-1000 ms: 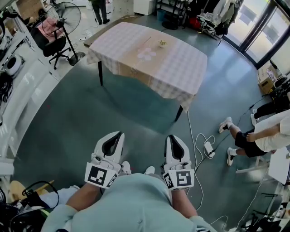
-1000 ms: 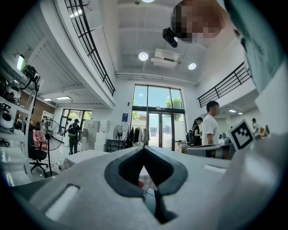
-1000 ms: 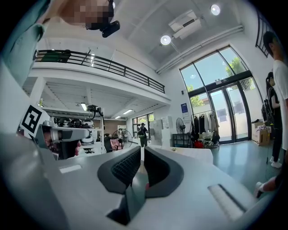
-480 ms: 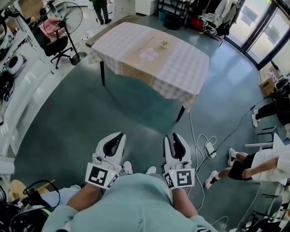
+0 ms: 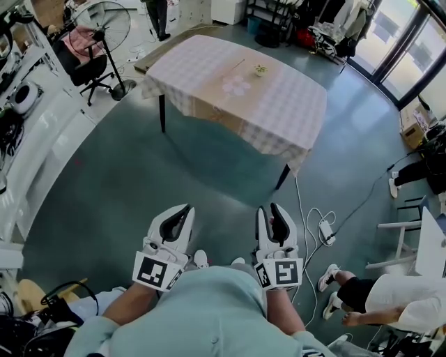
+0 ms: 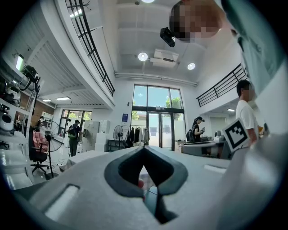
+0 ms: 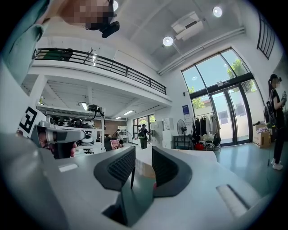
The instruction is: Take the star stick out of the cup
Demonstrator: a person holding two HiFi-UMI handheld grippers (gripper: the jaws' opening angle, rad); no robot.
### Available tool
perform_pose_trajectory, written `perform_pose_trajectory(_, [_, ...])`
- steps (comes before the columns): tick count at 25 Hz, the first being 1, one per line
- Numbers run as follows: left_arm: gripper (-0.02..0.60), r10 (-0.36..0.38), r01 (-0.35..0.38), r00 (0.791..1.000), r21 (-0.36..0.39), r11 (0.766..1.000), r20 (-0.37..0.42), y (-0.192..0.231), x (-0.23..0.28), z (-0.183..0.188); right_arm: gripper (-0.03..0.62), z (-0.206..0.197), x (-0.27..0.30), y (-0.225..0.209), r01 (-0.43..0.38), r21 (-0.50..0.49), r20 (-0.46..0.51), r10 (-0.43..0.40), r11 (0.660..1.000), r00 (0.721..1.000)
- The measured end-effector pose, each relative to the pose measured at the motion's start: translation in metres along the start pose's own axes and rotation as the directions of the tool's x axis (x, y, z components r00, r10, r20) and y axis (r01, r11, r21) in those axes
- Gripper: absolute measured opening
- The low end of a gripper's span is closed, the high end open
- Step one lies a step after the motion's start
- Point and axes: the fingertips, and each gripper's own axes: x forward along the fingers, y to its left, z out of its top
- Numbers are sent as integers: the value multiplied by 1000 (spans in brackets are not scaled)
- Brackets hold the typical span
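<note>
A small cup (image 5: 259,70) stands far off on the table (image 5: 293,111) with the checked cloth, next to a pale flower-shaped mat (image 5: 235,86). The star stick is too small to make out. Both grippers are held level in front of my body, well short of the table and over the green floor. The left gripper (image 5: 182,209) (image 6: 145,149) is shut with nothing in it. The right gripper (image 5: 272,208) (image 7: 143,157) is open; its jaws have just been opening and nothing is between them.
A standing fan (image 5: 104,21) and an office chair (image 5: 78,56) are left of the table. A power strip with cables (image 5: 325,230) lies on the floor by the near right table leg. A seated person (image 5: 390,307) and a white chair (image 5: 411,244) are at the right.
The right gripper's jaws have gone from shut to open. Both grippers and my view have moved towards the table. The seated person's legs have shifted down the frame at the right.
</note>
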Motion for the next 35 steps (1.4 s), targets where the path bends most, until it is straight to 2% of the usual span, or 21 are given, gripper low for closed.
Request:
perform_pose_trajectory(10, [26, -47, 47, 999, 16, 999, 6, 37, -11, -3, 89, 0, 19, 33, 36, -19, 5, -36, 999, 999])
perform_pose_trajectory(14, [26, -53, 53, 998, 8, 999, 16, 48, -13, -5, 89, -3, 23, 37, 52, -20, -2, -52, 998, 999])
perform_pose_trajectory(17, [51, -53, 53, 998, 5, 999, 16, 55, -9, -8, 89, -2, 30, 36, 59, -28, -4, -59, 998, 998])
perform_pose_trajectory(28, [121, -13, 13, 1000, 18, 1000, 3, 81, 12, -6, 89, 1, 72, 33, 18, -22, 7, -18, 1000, 1000])
perform_pose_trajectory(35, [126, 28, -28, 1000, 27, 999, -1, 103, 28, -4, 92, 3, 106, 29, -20, -22, 13, 20, 1000, 1000])
